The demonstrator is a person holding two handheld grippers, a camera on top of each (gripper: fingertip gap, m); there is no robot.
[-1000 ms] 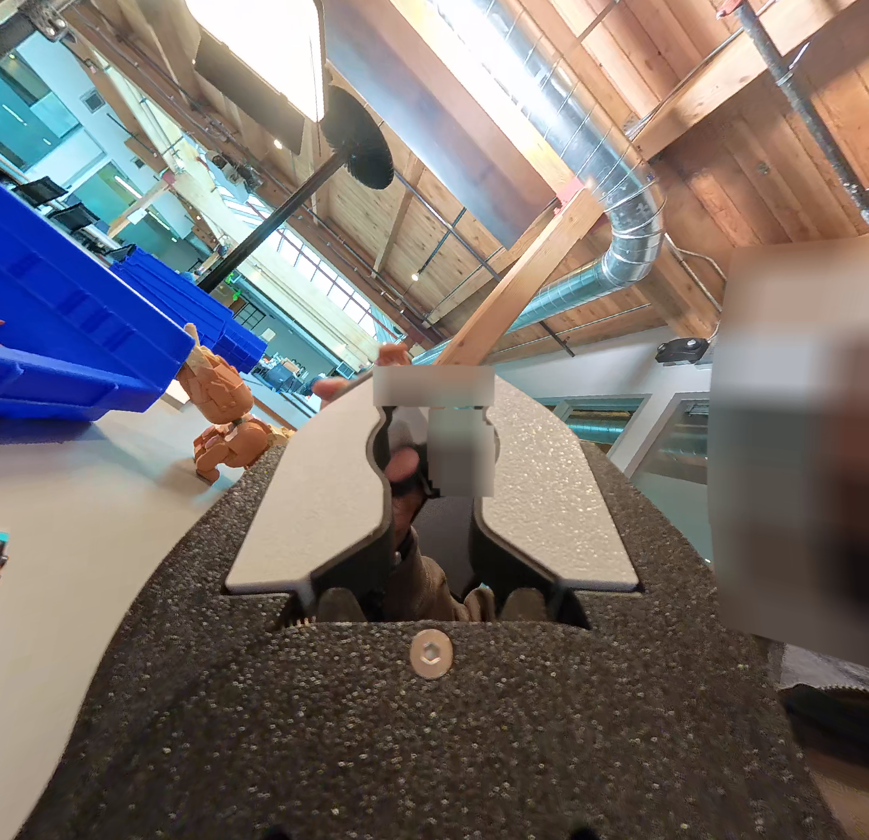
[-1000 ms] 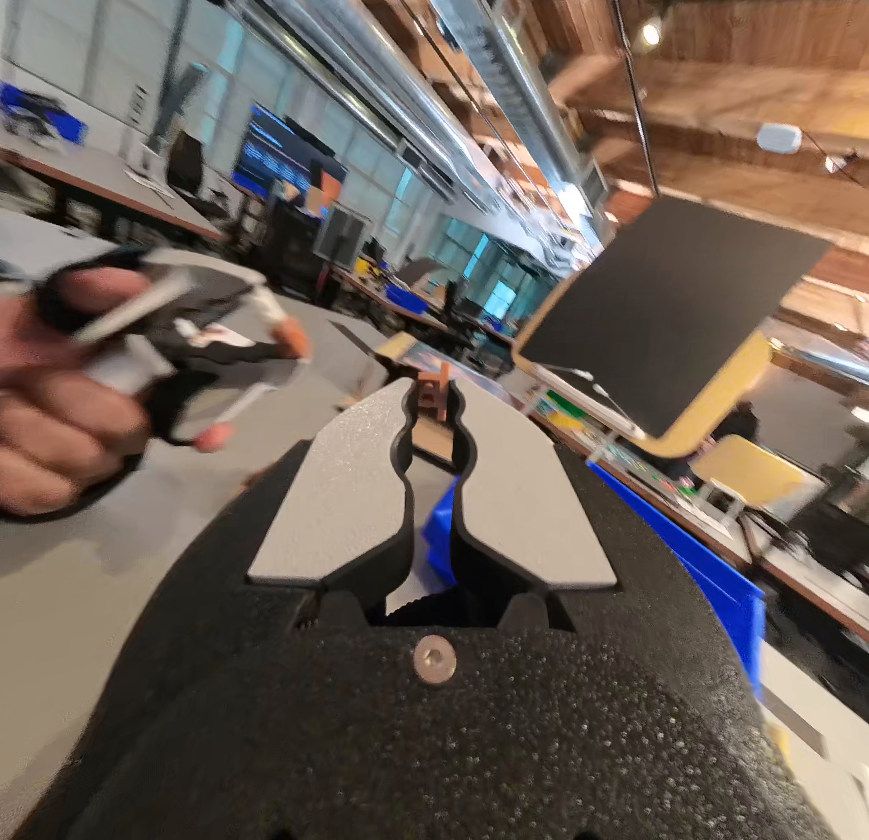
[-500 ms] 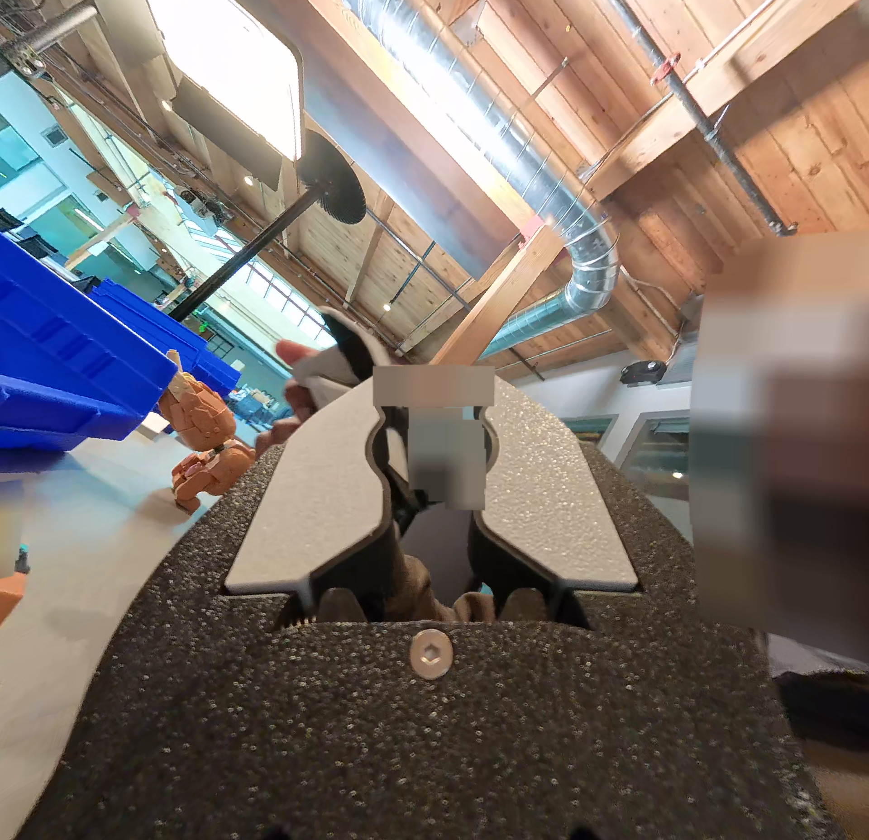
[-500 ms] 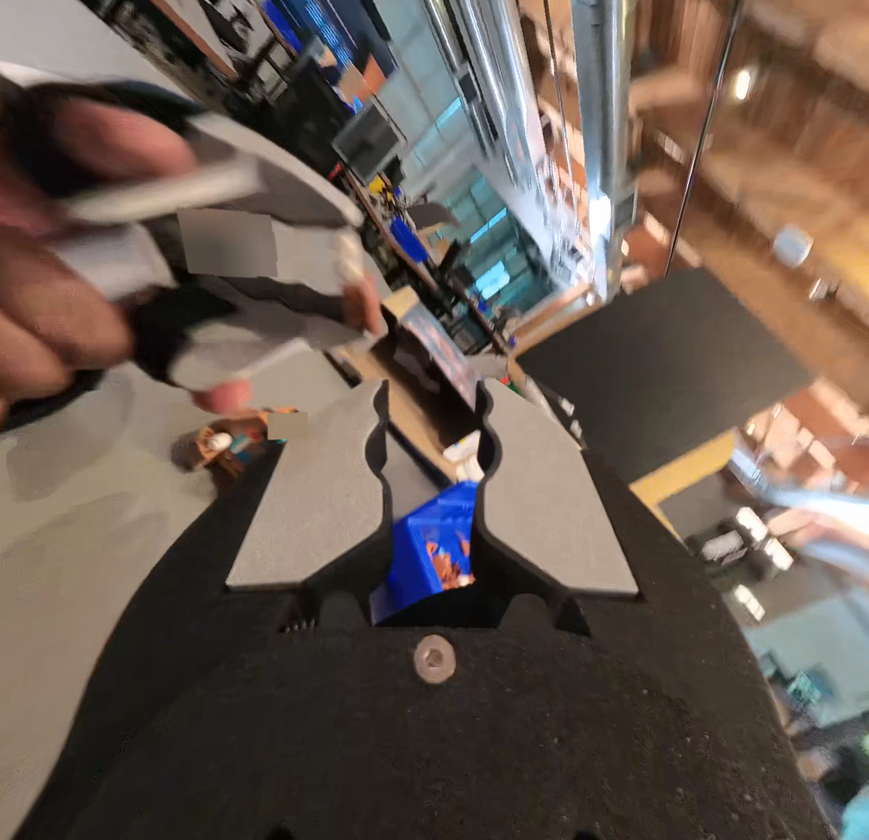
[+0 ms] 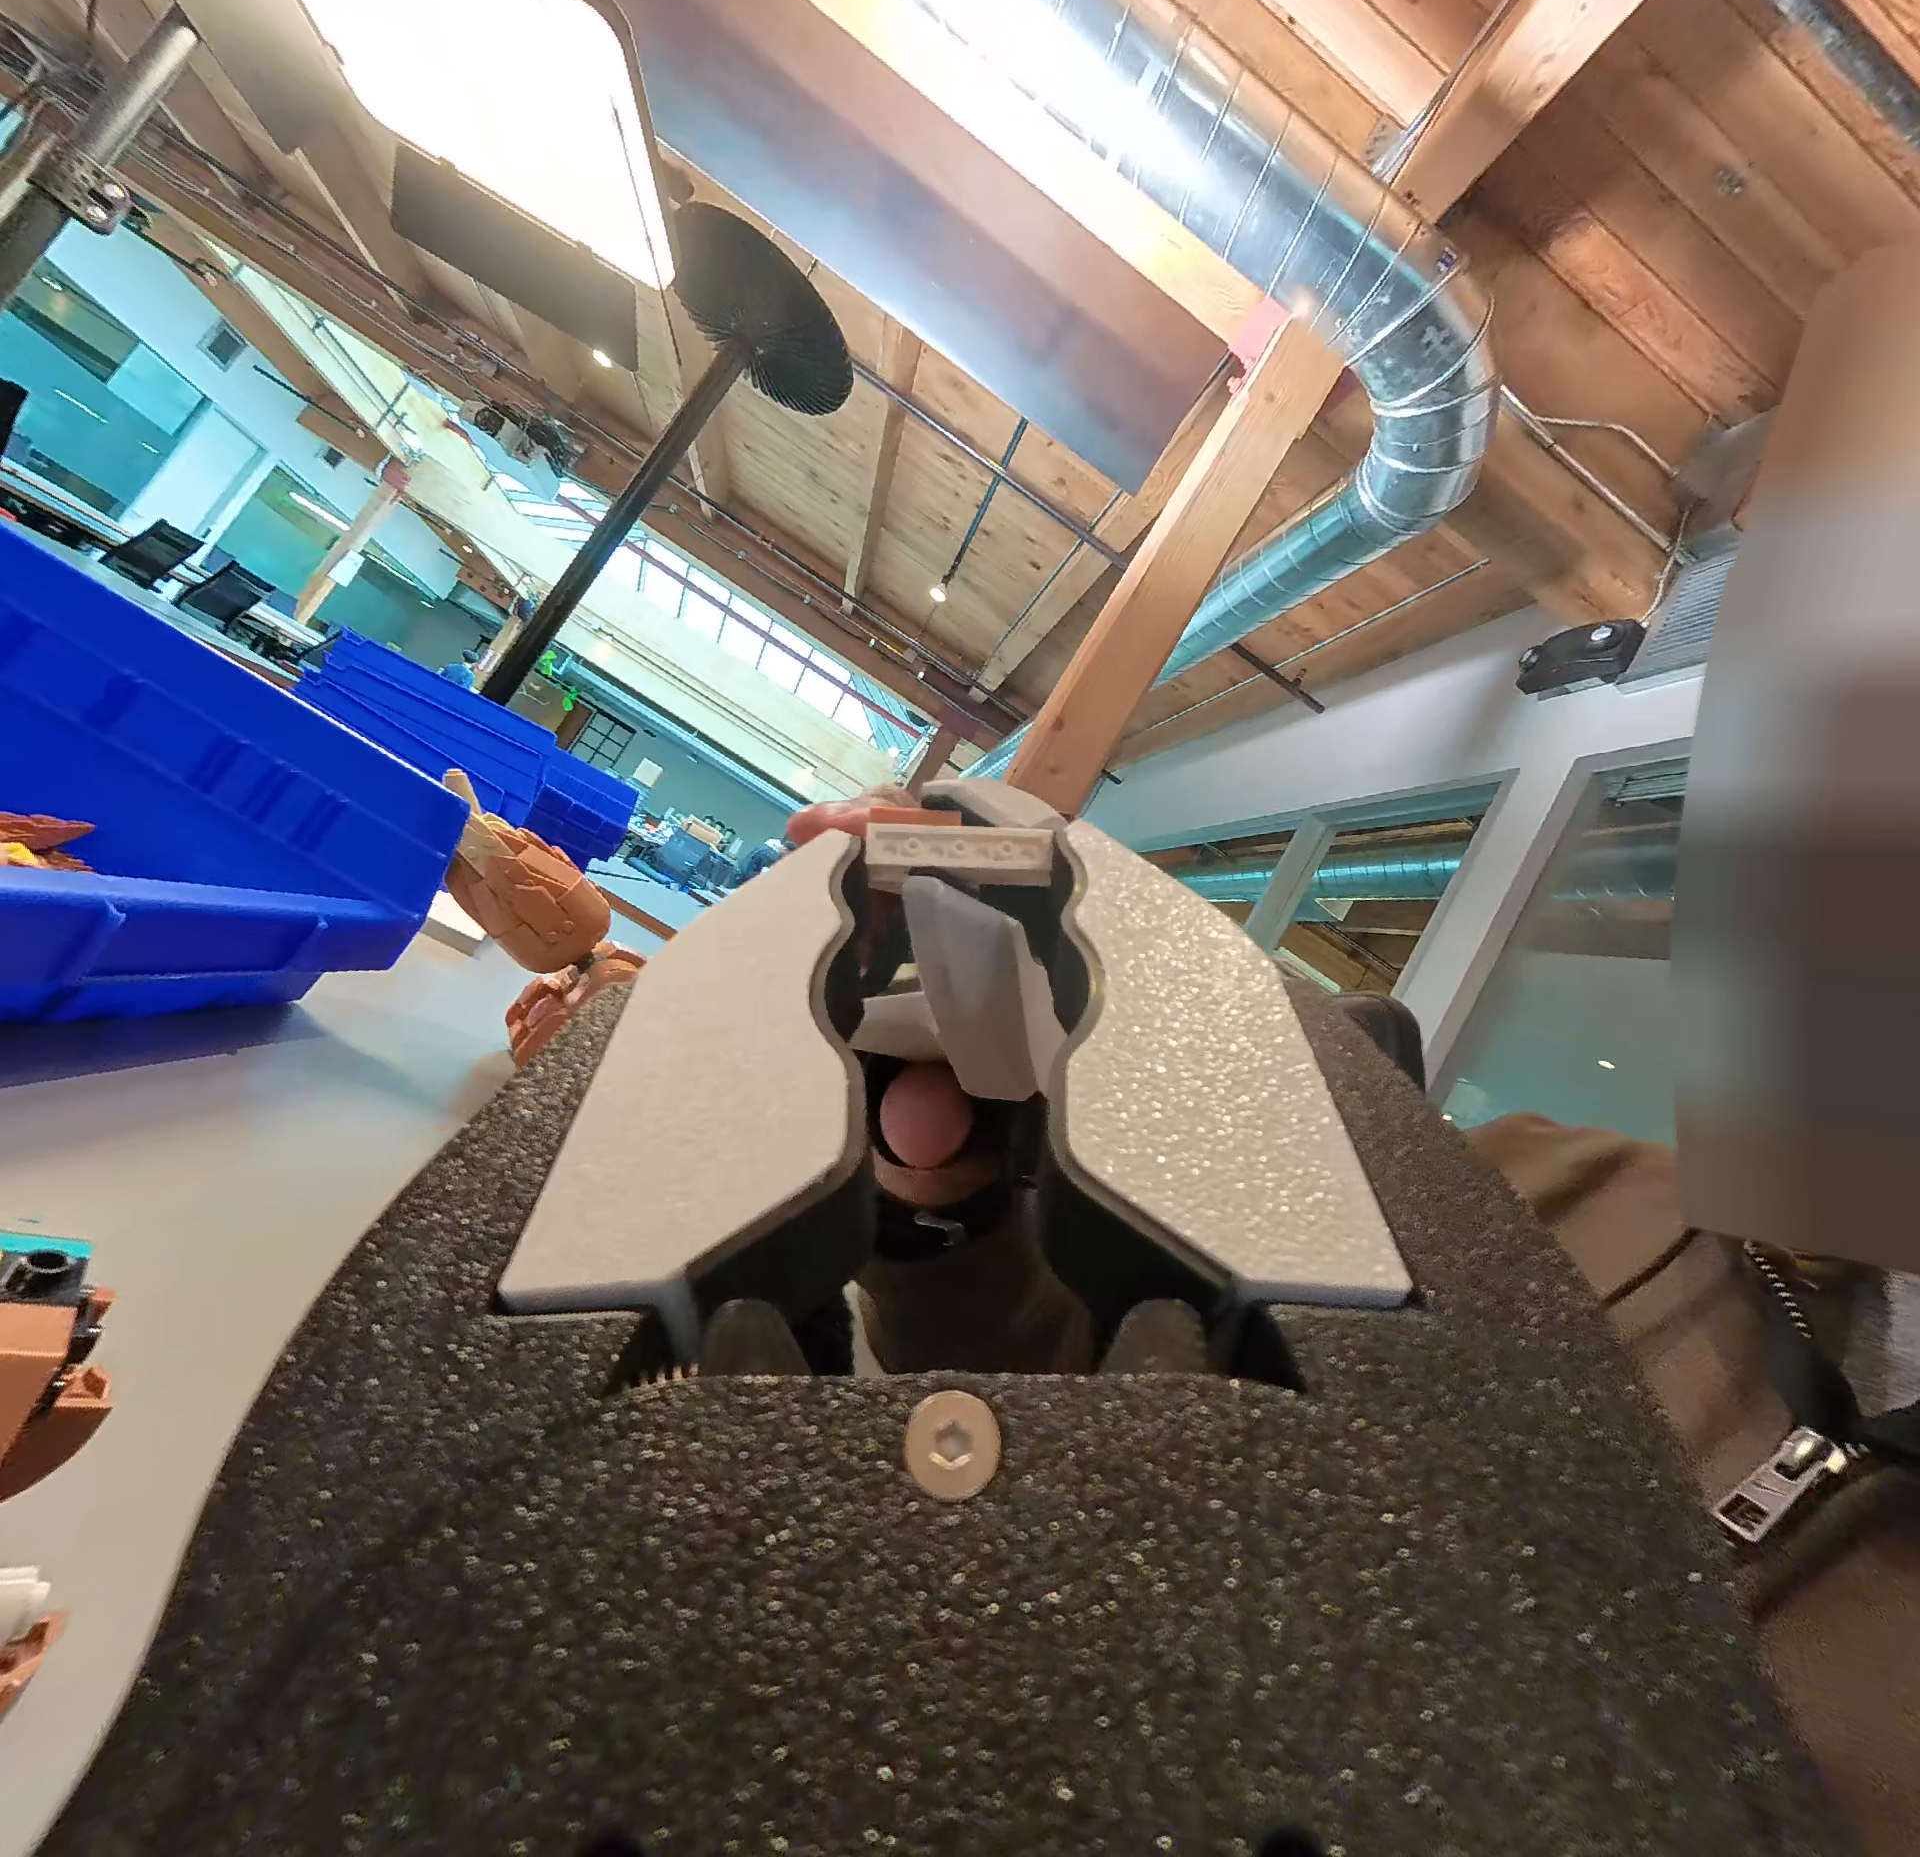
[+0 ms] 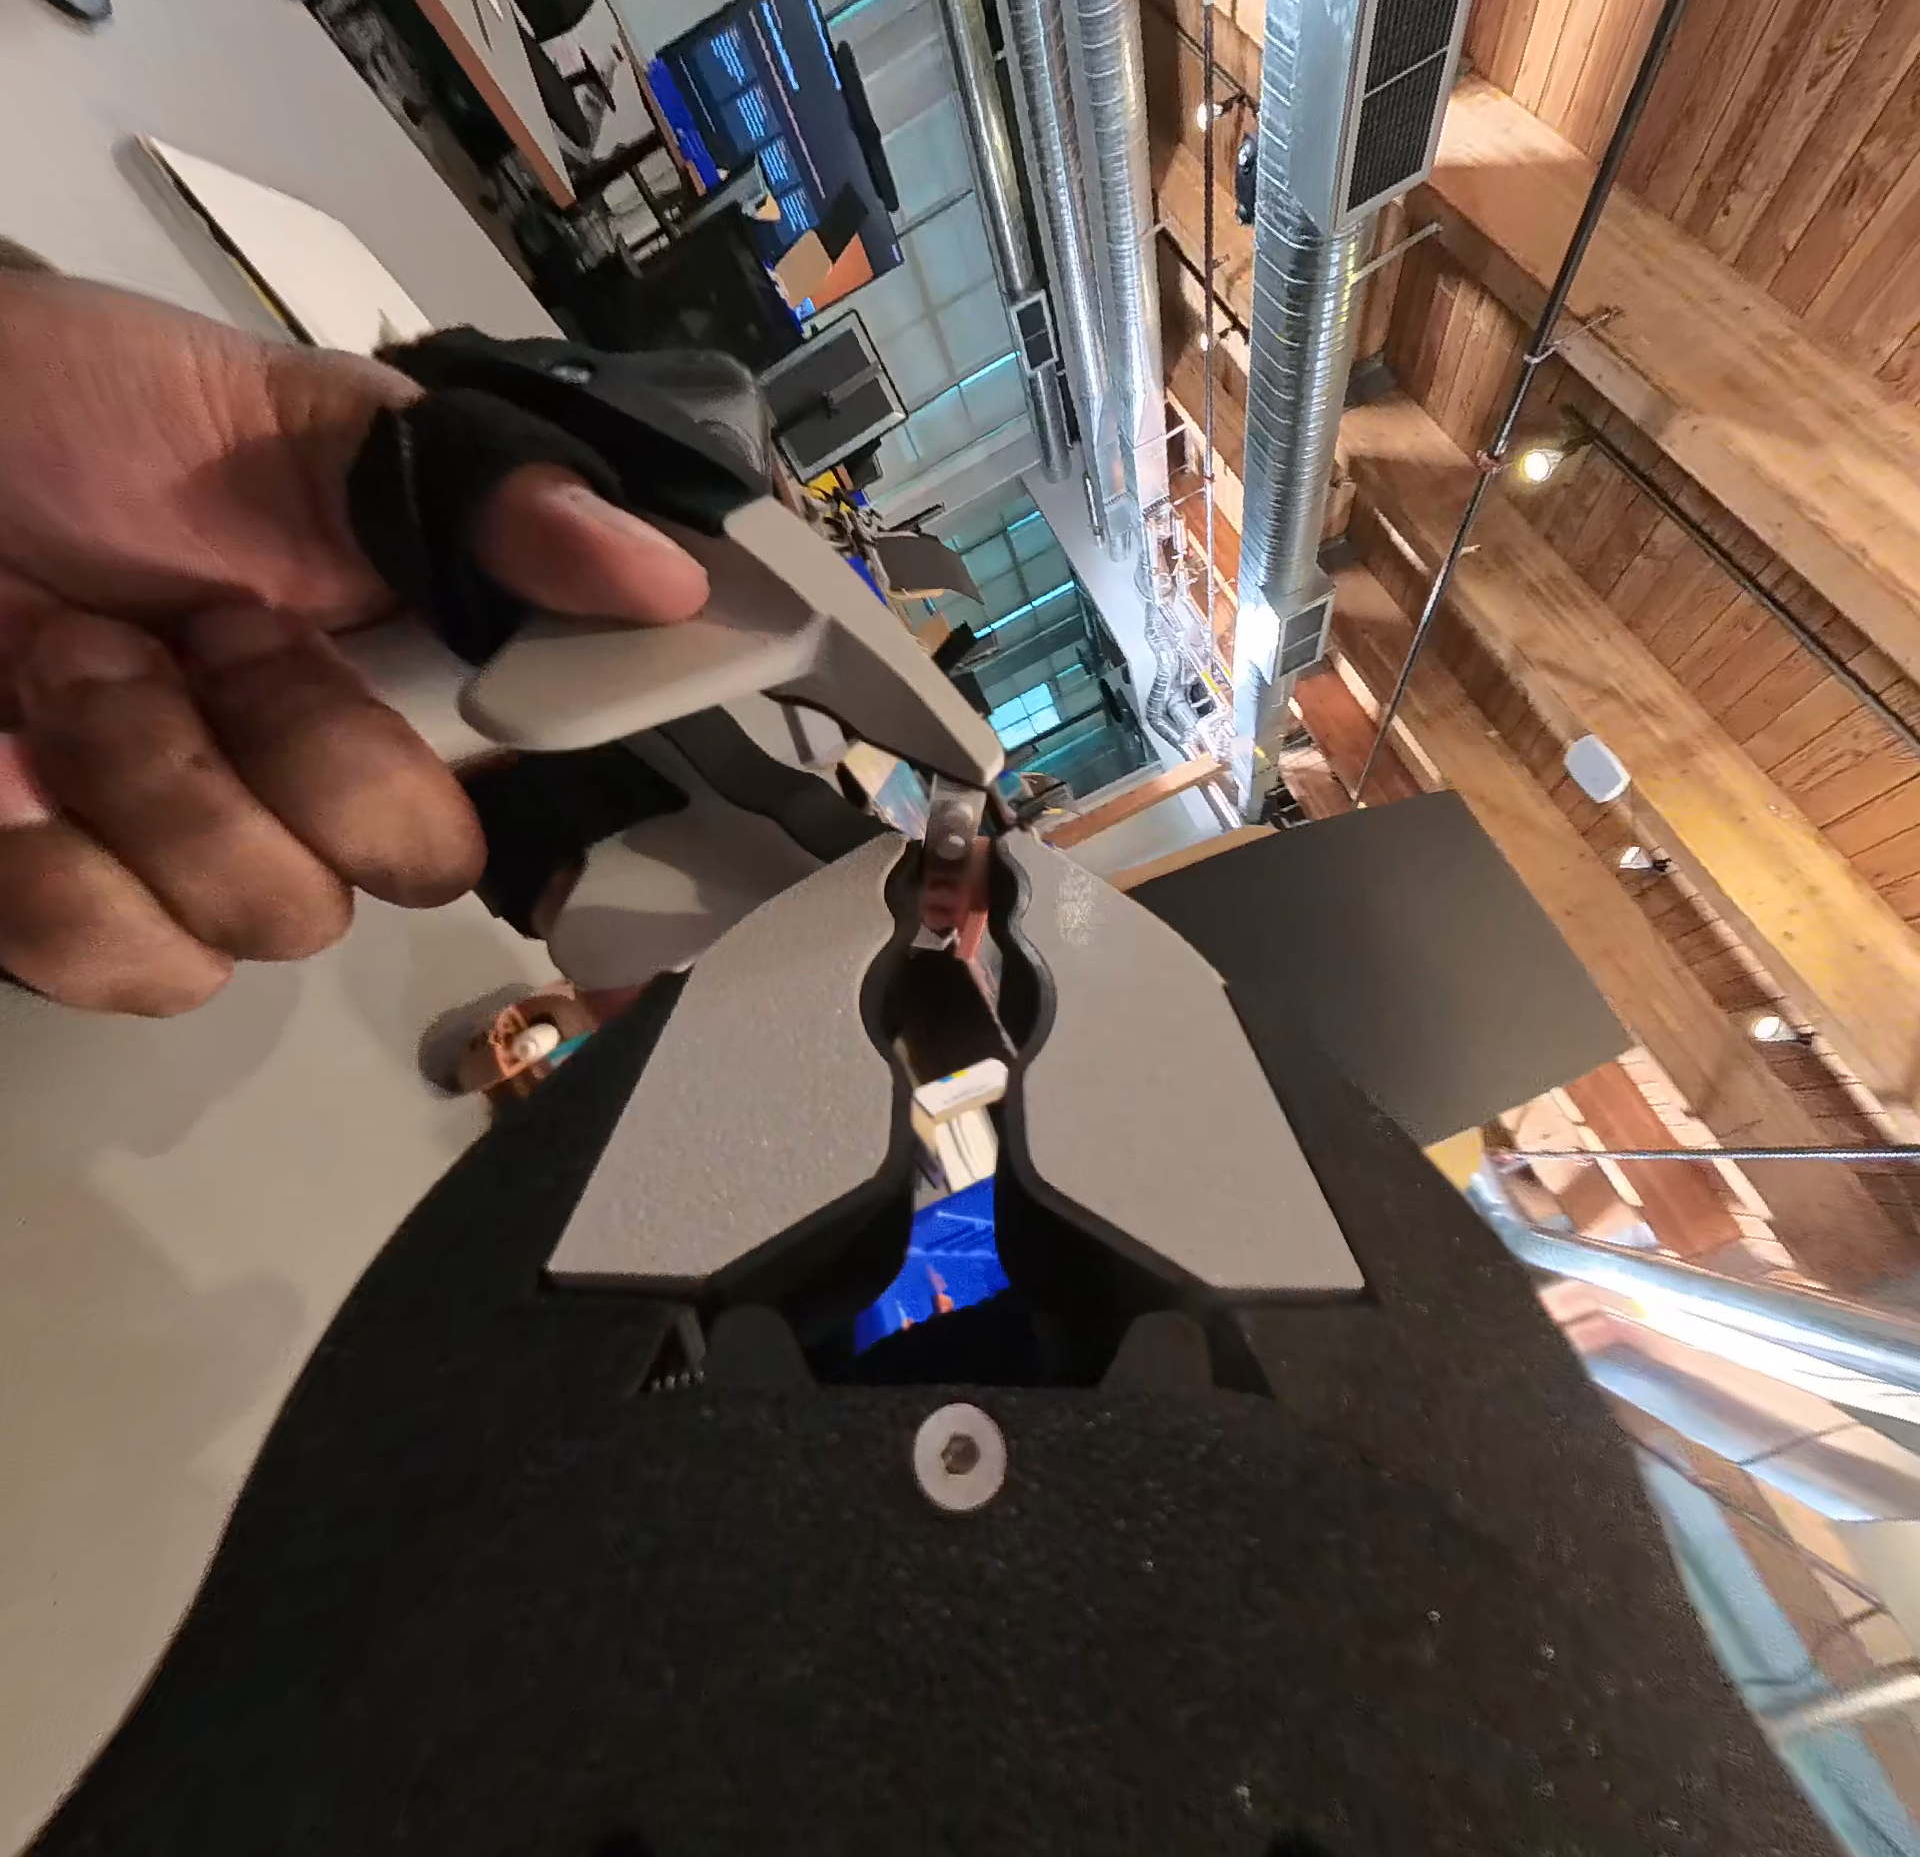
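My left gripper [image 5: 961,857] is shut on a small light-grey studded plate [image 5: 961,851] held across its fingertips. A thin brown piece [image 5: 914,815] lies right on top of the plate. My right gripper [image 6: 954,857] is nearly closed on a reddish-brown brick piece [image 6: 951,898]. The two grippers meet tip to tip above the grey table [image 5: 208,1184]. In the right wrist view a hand [image 6: 208,612] holds the left gripper [image 6: 961,768], and the grey plate [image 6: 951,836] shows edge-on against the brown piece. In the left wrist view the right gripper's fingers [image 5: 971,976] show beyond the plate.
Blue bins [image 5: 208,820] stand on the table at the left, with a brown brick figure [image 5: 520,888] beside them and brown brick parts [image 5: 42,1371] at the left edge. In the right wrist view a brown brick figure [image 6: 520,1049] lies on the table and a black panel [image 6: 1351,976] stands at the right. About 25 cm separates my left fingertips from the brown brick figure [image 5: 520,888].
The two grippers have come together tip to tip. The right gripper has rolled and swung toward the left one. Its jaws stood wider half a second ago and are narrower now.
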